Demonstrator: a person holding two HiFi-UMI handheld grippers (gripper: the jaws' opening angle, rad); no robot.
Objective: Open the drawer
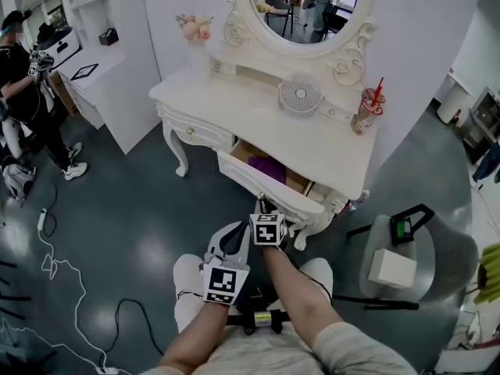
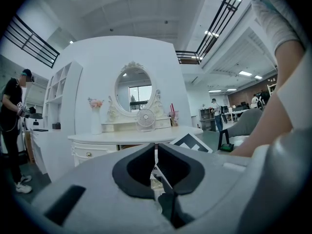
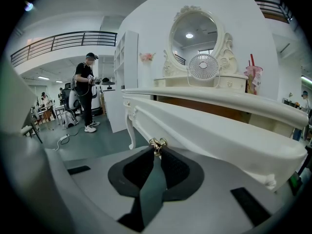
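The white dressing table (image 1: 234,108) stands ahead against the wall, with an oval mirror (image 1: 305,6) at its far edge. On its top are a small fan (image 1: 299,96), a pink cup (image 1: 369,109) to the right and a vase of flowers (image 1: 195,28) at the far left. The drawer (image 1: 262,184) on the table's right side stands open toward the person, and something purple (image 1: 267,166) lies inside. The right gripper (image 3: 157,147) is at the drawer's front, its jaws pinched on the brass knob (image 3: 157,142). The left gripper (image 2: 156,149) hangs nearer and to the left, off the table, jaws closed together with nothing between them. A second person (image 1: 23,76) stands far left.
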